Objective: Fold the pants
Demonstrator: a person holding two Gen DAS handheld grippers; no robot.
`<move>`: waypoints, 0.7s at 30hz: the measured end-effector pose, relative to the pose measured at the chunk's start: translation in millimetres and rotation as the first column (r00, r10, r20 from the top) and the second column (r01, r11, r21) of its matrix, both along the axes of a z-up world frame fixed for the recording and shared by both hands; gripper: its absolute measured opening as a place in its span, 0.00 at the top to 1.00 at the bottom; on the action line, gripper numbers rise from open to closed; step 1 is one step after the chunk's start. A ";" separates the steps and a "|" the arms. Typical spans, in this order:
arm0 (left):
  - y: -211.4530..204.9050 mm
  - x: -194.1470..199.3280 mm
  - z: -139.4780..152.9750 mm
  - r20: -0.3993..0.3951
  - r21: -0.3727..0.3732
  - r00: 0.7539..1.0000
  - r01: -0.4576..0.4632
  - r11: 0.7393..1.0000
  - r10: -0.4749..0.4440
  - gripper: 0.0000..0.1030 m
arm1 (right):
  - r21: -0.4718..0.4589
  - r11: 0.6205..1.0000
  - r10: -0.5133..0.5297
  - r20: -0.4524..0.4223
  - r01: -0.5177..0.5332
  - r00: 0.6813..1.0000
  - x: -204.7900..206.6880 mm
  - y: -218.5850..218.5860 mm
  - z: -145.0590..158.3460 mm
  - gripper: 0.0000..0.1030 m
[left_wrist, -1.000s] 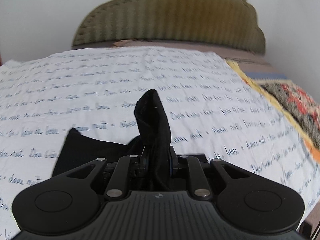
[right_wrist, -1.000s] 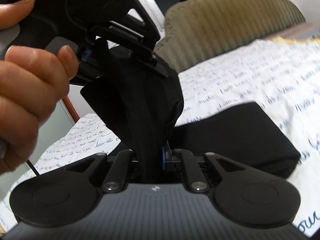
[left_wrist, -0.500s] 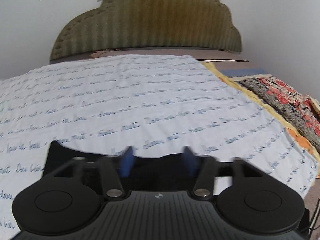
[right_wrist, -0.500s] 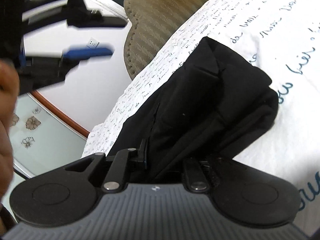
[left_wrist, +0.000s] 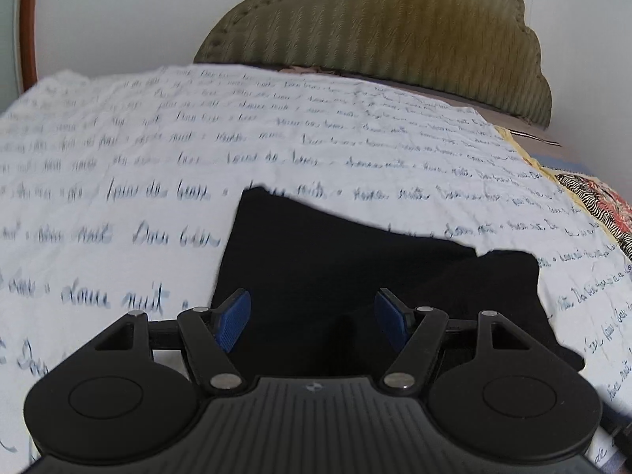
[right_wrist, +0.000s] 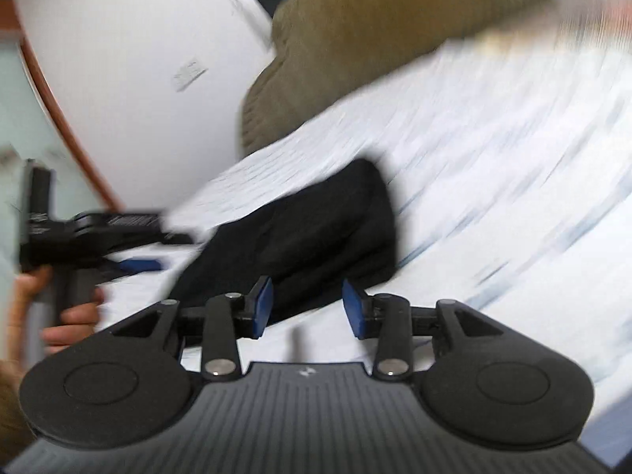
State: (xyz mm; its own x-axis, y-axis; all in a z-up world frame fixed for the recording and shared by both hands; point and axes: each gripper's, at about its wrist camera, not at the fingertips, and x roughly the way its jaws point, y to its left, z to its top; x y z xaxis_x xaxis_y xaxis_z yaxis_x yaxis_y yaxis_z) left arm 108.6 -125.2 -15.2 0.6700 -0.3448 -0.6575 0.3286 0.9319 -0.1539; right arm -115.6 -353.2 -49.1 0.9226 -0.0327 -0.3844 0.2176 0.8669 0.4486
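The black pants (left_wrist: 355, 268) lie folded in a compact bundle on the white bedsheet with blue script. My left gripper (left_wrist: 312, 322) is open and empty, its blue pads just above the near edge of the pants. In the right wrist view the folded pants (right_wrist: 316, 233) lie ahead and slightly left. My right gripper (right_wrist: 308, 308) is open and empty, just off the near edge of the bundle. The left gripper (right_wrist: 130, 264) shows there at the left, held in a hand, its blue pad beside the pants. The right wrist view is motion-blurred.
The bedsheet (left_wrist: 158, 181) covers the bed up to an olive padded headboard (left_wrist: 395, 27). A patterned red and black blanket (left_wrist: 596, 205) lies at the right edge of the bed. A wall with a wooden-framed glass panel (right_wrist: 51, 110) stands at the left.
Both grippers have let go of the pants and opened. The lifted black cloth dropped onto the bundle on the sheet. Both grippers pulled back from it.
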 end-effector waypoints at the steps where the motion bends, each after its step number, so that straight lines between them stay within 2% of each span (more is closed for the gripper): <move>1: 0.2 -2.1 -4.6 -0.003 0.005 1.000 0.004 1.000 -0.004 0.33 | -0.049 0.999 -0.022 0.009 0.022 1.000 -1.1 0.8 6.6 0.64; 2: 0.4 -4.0 -8.1 -0.002 0.018 1.000 0.010 1.000 -0.010 0.33 | -0.072 0.997 -0.024 0.026 0.026 0.999 -0.2 -0.9 11.3 0.64; 6: -6.7 -13.4 -11.6 0.029 0.077 0.999 0.023 0.997 -0.026 0.33 | -0.047 0.999 -0.002 0.038 0.004 0.999 22.4 -7.5 14.3 0.64; 9: -7.6 -14.5 -10.4 0.034 0.086 0.999 0.030 0.996 -0.033 0.33 | -0.040 0.999 0.009 -0.008 -0.009 1.000 36.1 -10.2 8.3 0.64; 11: -6.8 -14.4 -10.2 0.036 0.083 0.999 0.028 0.996 -0.031 0.33 | -0.019 1.000 0.016 -0.018 -0.016 1.000 43.4 -11.3 5.7 0.73; 12: -6.7 -14.1 -10.2 0.036 0.081 0.999 0.024 0.996 -0.027 0.33 | -0.036 0.999 0.012 -0.024 -0.013 1.000 46.5 -8.9 6.5 0.88; 13: -7.1 -14.2 -10.1 0.034 0.080 0.999 0.020 0.997 -0.023 0.33 | -0.082 0.997 0.006 -0.037 -0.009 0.999 49.2 -5.4 8.7 0.92; 14: -7.7 -13.4 -10.1 0.031 0.079 0.999 0.019 0.997 -0.022 0.33 | -0.108 0.994 0.007 -0.035 -0.011 0.999 46.5 -4.5 10.0 0.94; 16: -8.2 -14.3 -8.9 0.035 0.075 0.999 0.023 0.997 -0.026 0.33 | -0.093 0.996 0.013 -0.008 -0.013 1.000 33.7 -8.6 10.9 0.95; 18: -9.2 -15.3 -8.3 0.045 0.082 0.999 0.024 0.996 -0.028 0.33 | -0.125 0.992 -0.021 0.010 0.022 1.000 24.5 -12.1 15.3 0.95; 21: -10.3 -13.8 -11.0 0.046 0.096 0.999 0.017 0.995 -0.021 0.33 | -0.131 0.991 -0.032 -0.030 0.028 0.999 24.2 -20.1 9.6 0.96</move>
